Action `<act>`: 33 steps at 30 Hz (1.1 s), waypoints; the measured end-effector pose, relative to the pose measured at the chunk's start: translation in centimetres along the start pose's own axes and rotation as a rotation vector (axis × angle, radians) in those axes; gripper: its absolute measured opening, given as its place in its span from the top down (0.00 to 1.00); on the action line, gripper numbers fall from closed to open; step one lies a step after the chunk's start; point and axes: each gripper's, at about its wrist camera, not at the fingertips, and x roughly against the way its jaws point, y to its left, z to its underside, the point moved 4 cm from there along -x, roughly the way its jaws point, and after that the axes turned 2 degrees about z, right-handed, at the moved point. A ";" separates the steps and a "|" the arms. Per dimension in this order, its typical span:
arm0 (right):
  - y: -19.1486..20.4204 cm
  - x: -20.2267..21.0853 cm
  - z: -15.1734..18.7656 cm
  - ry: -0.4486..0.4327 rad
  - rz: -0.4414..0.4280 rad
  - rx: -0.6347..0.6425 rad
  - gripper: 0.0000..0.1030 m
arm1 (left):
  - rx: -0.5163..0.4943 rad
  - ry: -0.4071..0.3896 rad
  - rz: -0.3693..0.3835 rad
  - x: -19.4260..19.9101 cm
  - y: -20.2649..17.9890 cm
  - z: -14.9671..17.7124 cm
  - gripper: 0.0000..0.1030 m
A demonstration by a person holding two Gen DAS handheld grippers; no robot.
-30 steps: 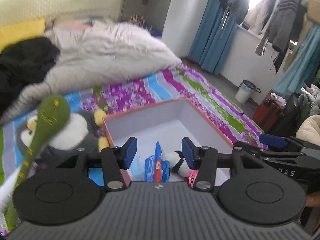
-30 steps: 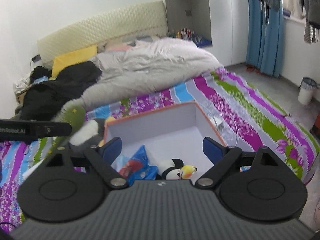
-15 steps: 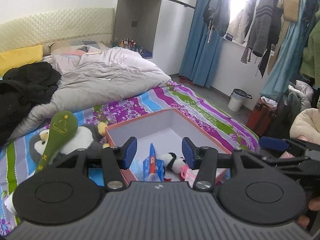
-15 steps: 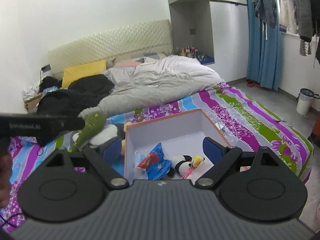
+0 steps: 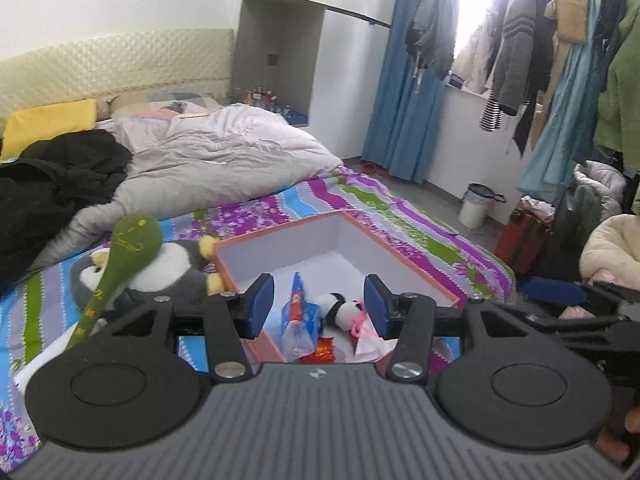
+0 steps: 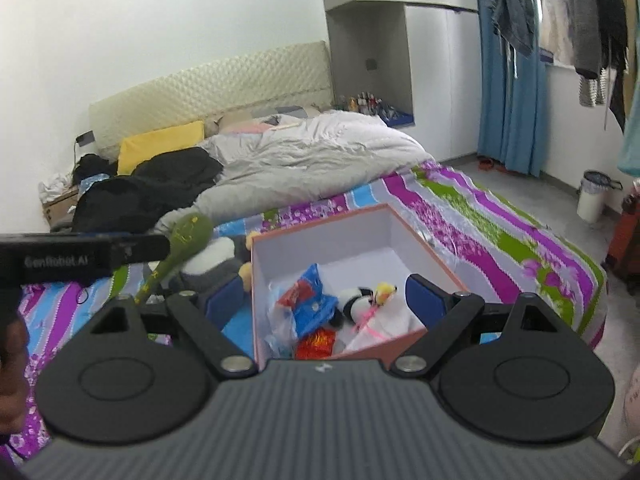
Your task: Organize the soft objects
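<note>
An orange-rimmed white box (image 5: 396, 248) (image 6: 424, 248) stands on the striped bedspread. Inside lie a small panda plush (image 5: 340, 310) (image 6: 354, 300), a blue plastic packet (image 5: 298, 304) (image 6: 310, 300) and a red wrapper (image 6: 318, 340). Left of the box lie a grey penguin plush (image 5: 168, 276) (image 6: 212, 260) and a green long-handled plush (image 5: 128, 248) (image 6: 184, 240). My left gripper (image 5: 318, 306) is open and empty, above the box's near edge. My right gripper (image 6: 326, 300) is wide open and empty, also above the box.
A grey duvet (image 5: 224, 160), black clothes (image 5: 52, 184) and a yellow pillow (image 6: 160, 148) lie at the head of the bed. A white bin (image 5: 476, 206), a red case (image 5: 524, 236) and hanging clothes (image 5: 516, 60) stand at the right.
Both grippers have pulled back and up from the box, so more of the bed and room shows. Both stay open and empty.
</note>
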 end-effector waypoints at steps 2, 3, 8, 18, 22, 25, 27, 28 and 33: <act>0.2 0.5 0.5 -0.004 0.005 0.004 0.13 | 0.018 0.001 0.000 0.5 0.1 0.4 0.46; 0.4 0.6 0.8 -0.005 0.012 0.007 0.13 | 0.025 0.003 -0.002 0.7 0.2 0.6 0.46; 1.3 0.4 2.4 0.037 0.009 0.038 0.13 | 0.063 0.014 0.012 1.4 0.6 1.9 0.41; 1.0 0.7 4.3 0.042 0.022 0.000 0.13 | 0.102 0.006 -0.067 3.4 1.1 4.3 0.15; 0.7 0.9 5.0 0.053 0.028 -0.004 0.13 | 0.125 0.005 -0.081 3.5 1.0 5.5 0.04; 0.5 1.1 5.3 0.062 0.028 -0.003 0.13 | 0.100 0.031 -0.107 3.0 0.6 6.3 0.03; 0.4 1.1 5.3 0.065 0.030 -0.003 0.13 | 0.097 0.045 -0.109 2.7 0.4 6.9 0.03; 0.3 1.1 5.3 0.066 0.028 -0.007 0.13 | 0.095 0.051 -0.112 2.7 0.4 7.2 0.03; 0.2 1.1 5.4 0.071 0.028 -0.012 0.13 | 0.091 0.072 -0.117 2.5 0.3 7.8 0.03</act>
